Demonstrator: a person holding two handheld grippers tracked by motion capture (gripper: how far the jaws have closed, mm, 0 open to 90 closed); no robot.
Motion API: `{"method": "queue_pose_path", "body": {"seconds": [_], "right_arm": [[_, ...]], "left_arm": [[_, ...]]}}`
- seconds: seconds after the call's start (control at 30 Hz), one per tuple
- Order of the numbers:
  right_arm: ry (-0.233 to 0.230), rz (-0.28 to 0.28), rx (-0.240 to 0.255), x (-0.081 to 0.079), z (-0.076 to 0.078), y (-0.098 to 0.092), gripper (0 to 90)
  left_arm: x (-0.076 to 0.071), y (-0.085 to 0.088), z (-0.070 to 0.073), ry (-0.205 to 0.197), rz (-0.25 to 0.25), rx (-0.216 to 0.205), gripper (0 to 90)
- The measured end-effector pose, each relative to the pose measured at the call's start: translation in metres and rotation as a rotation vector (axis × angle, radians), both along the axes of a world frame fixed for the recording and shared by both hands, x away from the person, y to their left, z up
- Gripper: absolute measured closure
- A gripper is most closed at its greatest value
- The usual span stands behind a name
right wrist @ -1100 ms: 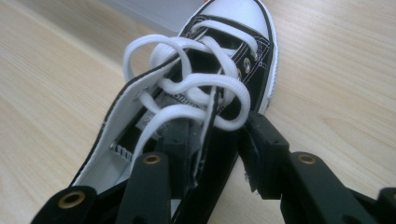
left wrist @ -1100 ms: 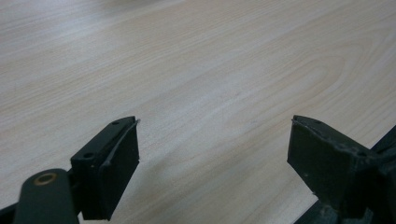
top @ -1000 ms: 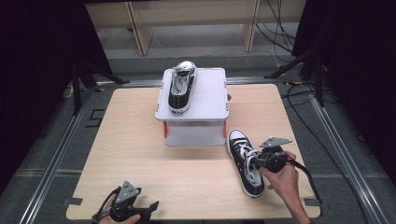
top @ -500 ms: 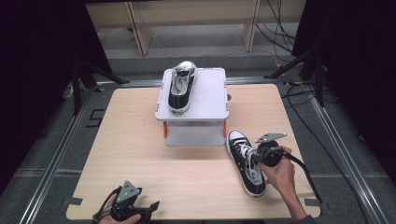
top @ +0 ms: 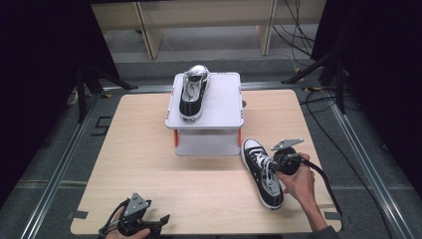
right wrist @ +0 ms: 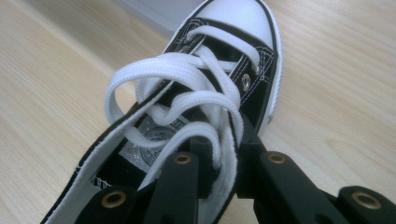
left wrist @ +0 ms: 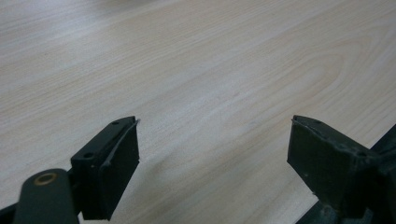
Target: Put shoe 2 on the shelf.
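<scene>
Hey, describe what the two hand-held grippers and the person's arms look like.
Both are black. The left hand-held gripper and right hand-held gripper each carry a grey three-cornered plate. The right trails a black cable. Its jaws have brass-coloured rivets. The left one's pads are flat, rectangular. Forearms are bare.

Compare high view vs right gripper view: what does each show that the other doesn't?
High view: a second sneaker on the white stand, the left hand-held gripper open at the table's near edge, the floor and cables.

Right gripper view: one jaw inside the shoe's opening and one outside, shut on its side wall, plus the insole print.

Both: the sneaker on the table, the right hand-held gripper, the wooden table.
</scene>
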State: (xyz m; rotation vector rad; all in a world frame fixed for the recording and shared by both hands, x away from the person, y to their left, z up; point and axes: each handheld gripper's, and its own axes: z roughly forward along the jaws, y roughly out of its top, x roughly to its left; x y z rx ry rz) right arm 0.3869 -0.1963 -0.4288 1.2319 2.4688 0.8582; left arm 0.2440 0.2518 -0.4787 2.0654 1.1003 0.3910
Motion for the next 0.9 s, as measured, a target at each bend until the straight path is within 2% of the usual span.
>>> {"method": "queue_pose_path", "body": {"seconds": [0.1, 0.13, 0.17, 0.2, 0.27, 0.33, 0.37, 0.4, 0.43, 0.53, 0.6, 0.63, 0.7, 0.73, 0.83, 0.87, 0.9], "right_arm": [[0.005, -0.013, 0.006, 0.001, 0.002, -0.003, 83.1], [0.009, -0.035, 0.023, 0.001, 0.002, -0.002, 83.2], [0.009, -0.035, 0.023, 0.001, 0.002, -0.002, 83.2], [0.014, -0.014, 0.018, 0.006, 0.004, -0.007, 83.4], [0.005, 0.006, 0.021, 0.009, 0.003, -0.010, 83.5], [-0.007, -0.004, 0.057, 0.013, 0.005, -0.016, 83.6], [-0.007, -0.004, 0.057, 0.013, 0.005, -0.016, 83.6], [0.031, -0.021, 0.089, 0.012, 0.008, -0.015, 83.6], [0.052, -0.004, 0.077, 0.013, 0.013, -0.016, 83.7], [0.053, 0.011, 0.093, 0.016, 0.018, -0.019, 83.8], [0.097, 0.010, 0.121, 0.019, 0.023, -0.023, 83.9], [0.089, 0.000, 0.130, 0.019, 0.024, -0.024, 83.9], [0.112, -0.002, 0.162, 0.020, 0.030, -0.031, 84.0], [0.135, -0.002, 0.168, 0.020, 0.034, -0.034, 84.1], [0.146, 0.002, 0.165, 0.020, 0.040, -0.039, 84.0], [0.132, -0.009, 0.183, 0.020, 0.042, -0.041, 84.0], [0.147, -0.004, 0.181, 0.021, 0.050, -0.045, 84.1]], "left_arm": [[0.000, 0.000, 0.000, -0.002, 0.003, -0.004, 15.9], [0.000, 0.000, 0.001, 0.001, 0.000, -0.003, 15.9], [0.000, 0.000, 0.000, 0.002, 0.009, -0.013, 15.9], [0.002, 0.001, 0.000, -0.005, -0.004, 0.001, 15.9], [0.002, 0.001, 0.001, -0.010, -0.012, 0.004, 15.9], [0.001, 0.000, 0.000, -0.002, -0.005, -0.005, 15.9], [0.001, 0.000, 0.000, 0.002, -0.006, -0.001, 15.9], [0.001, 0.000, 0.001, 0.004, -0.009, 0.007, 15.9], [0.001, -0.001, 0.001, 0.002, 0.005, -0.006, 15.9], [0.002, -0.001, 0.002, -0.006, -0.013, 0.000, 15.9], [0.001, -0.003, 0.001, -0.002, 0.001, -0.013, 15.9], [0.002, -0.002, 0.002, -0.004, -0.006, -0.004, 15.9], [0.003, -0.002, 0.003, -0.013, -0.025, -0.001, 15.9], [0.003, -0.002, 0.003, -0.013, -0.025, -0.001, 15.9], [0.003, -0.003, 0.003, -0.012, -0.029, 0.004, 15.9], [0.002, -0.003, 0.003, -0.012, -0.026, 0.001, 15.9], [0.002, -0.003, 0.003, -0.011, -0.024, -0.001, 15.9]]}}
